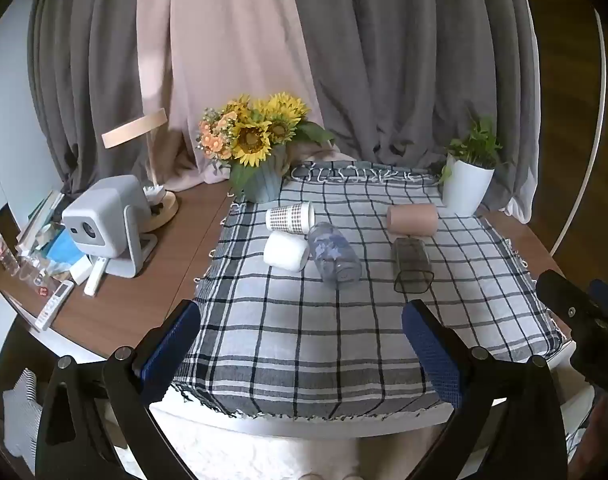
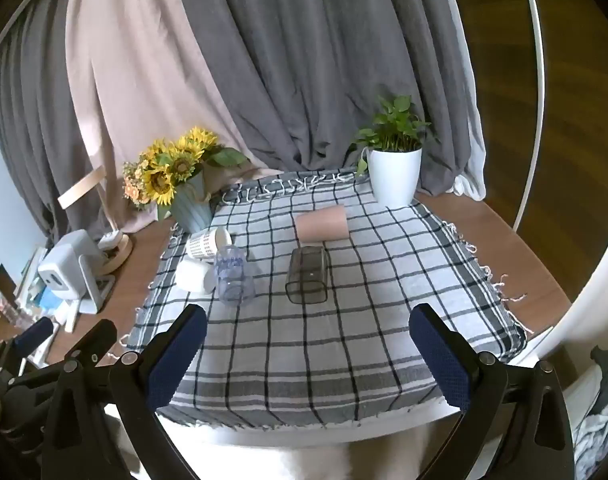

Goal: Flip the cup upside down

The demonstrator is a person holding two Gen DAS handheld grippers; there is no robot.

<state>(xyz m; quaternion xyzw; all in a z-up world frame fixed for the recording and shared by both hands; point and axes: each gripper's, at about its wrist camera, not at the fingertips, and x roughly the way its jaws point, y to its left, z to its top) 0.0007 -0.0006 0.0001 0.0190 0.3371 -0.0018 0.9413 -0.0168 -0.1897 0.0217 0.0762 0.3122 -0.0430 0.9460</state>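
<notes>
Hovering low over the near edge of the checked cloth, left gripper with blue pads spread wide and holding nothing; right gripper likewise gaping, released, nothing between its fingers. Lying on their sides across the cloth, five cups: smoky square cup at about 12 o'clock from the right gripper, mouth facing the camera; pink cup just beyond it, still near 12 o'clock; clear blue-patterned cup toward 11 o'clock, touching the white cup on its left, with the houndstooth cup just behind those two (seemingly pressing against the clear one, though hard to tell). Standing at the cloth's far corners, sunflowers in a blue vase at 11 o'clock in the left view and a green plant in a white pot at 1 o'clock. Sitting off the cloth at 10 o'clock on the brown tabletop, a white projector beside a wooden lamp and two remotes. Hanging behind everything, grey and pink curtains.
</notes>
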